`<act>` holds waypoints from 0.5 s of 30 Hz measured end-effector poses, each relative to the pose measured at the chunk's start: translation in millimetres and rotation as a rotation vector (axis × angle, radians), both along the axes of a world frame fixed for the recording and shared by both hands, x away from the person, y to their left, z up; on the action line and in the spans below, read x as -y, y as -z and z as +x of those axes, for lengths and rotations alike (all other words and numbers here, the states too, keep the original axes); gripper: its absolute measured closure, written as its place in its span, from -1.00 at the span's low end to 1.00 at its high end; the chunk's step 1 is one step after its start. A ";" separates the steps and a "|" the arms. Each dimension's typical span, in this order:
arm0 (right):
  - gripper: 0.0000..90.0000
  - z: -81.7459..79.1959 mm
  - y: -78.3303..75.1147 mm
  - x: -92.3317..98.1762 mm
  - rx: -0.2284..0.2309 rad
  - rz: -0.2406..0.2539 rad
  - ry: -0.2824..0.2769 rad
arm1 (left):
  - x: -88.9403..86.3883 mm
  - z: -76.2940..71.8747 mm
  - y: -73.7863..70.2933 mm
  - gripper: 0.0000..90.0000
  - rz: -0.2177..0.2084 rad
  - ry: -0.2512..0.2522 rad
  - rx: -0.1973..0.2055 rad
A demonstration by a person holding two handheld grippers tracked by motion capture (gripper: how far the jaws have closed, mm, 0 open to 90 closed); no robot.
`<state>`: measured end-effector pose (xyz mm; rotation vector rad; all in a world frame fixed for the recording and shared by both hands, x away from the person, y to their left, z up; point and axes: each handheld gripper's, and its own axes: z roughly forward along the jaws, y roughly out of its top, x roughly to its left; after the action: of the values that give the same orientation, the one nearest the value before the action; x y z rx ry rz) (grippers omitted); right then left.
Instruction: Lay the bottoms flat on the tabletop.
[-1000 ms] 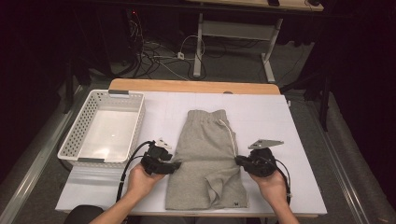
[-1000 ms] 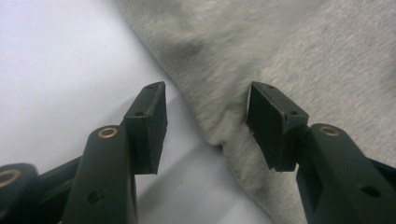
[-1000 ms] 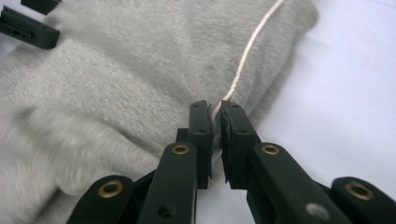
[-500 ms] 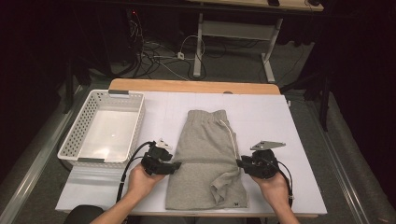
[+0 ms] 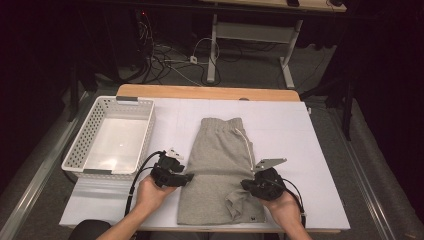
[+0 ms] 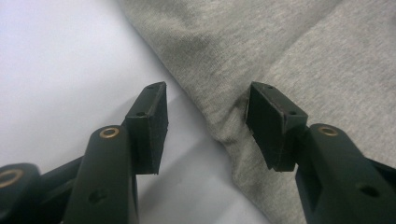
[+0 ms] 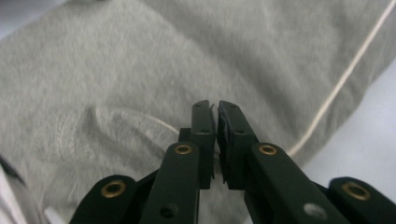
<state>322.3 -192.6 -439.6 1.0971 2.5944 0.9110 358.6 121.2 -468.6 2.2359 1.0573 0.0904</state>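
Left tool (image 5: 186, 177) sits with its jaws apart, straddling the left edge of the grey shorts (image 5: 220, 165) that lie flat on the white surface (image 5: 310, 150). Right tool (image 5: 246, 185) just snapped closed over the shorts' right leg; can't tell whether it's pinching cloth.

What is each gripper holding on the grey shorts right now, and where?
The right gripper is shut on the shorts, apparently pinching the right edge. The left gripper is open, straddling the left edge.
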 end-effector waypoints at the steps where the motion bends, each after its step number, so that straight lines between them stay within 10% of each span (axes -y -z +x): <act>1: 0.93 -2.0 0.6 2.6 -0.009 -0.001 -0.002 | 0.0 0.0 0.0 0.04 0.000 0.001 0.000; 15: 0.83 -26.7 -0.6 44.5 0.007 0.046 0.078 | 0.0 -0.3 -0.3 0.07 -0.001 -0.008 -0.006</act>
<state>295.7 -237.1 -439.0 1.1960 2.5177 0.9589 358.3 121.2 -468.3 2.2323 1.0692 0.0858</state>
